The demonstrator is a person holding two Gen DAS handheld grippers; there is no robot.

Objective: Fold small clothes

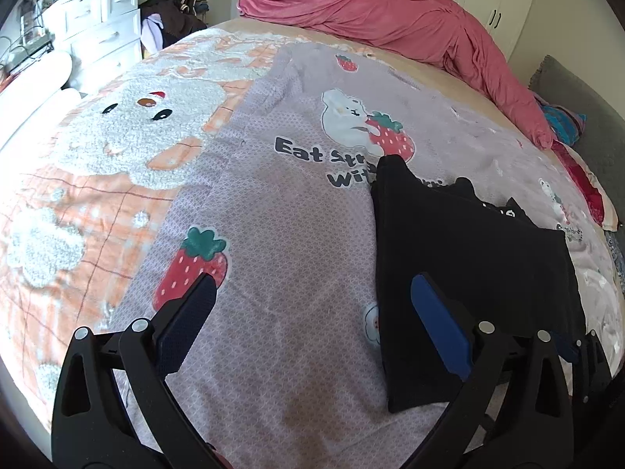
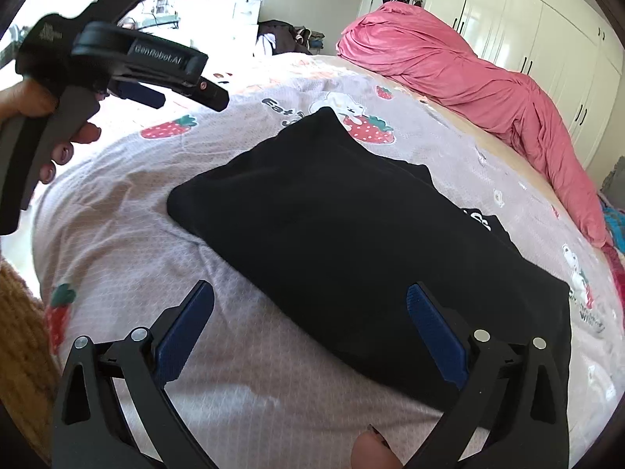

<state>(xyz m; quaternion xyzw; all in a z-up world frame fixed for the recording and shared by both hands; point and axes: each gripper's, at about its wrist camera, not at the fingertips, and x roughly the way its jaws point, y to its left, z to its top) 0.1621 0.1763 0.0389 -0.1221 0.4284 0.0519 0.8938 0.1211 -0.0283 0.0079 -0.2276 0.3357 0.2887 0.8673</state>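
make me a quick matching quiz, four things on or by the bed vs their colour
Things:
1. folded garment
2. bunched duvet
3. chest of drawers
4. gripper pads

Colours:
a. white
b. blue
c. black
d. pink

Pairs: 1-c, 2-d, 3-a, 4-b

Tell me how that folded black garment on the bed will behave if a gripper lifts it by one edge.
The black garment lies flat in soft layers on the strawberry blanket, so it will probably droop and start to unfold rather than lift as a slab. It looks like thin fabric, likely light. Pushed, it may bunch or drag the blanket instead of sliding cleanly. Both the left gripper and the right gripper are open.
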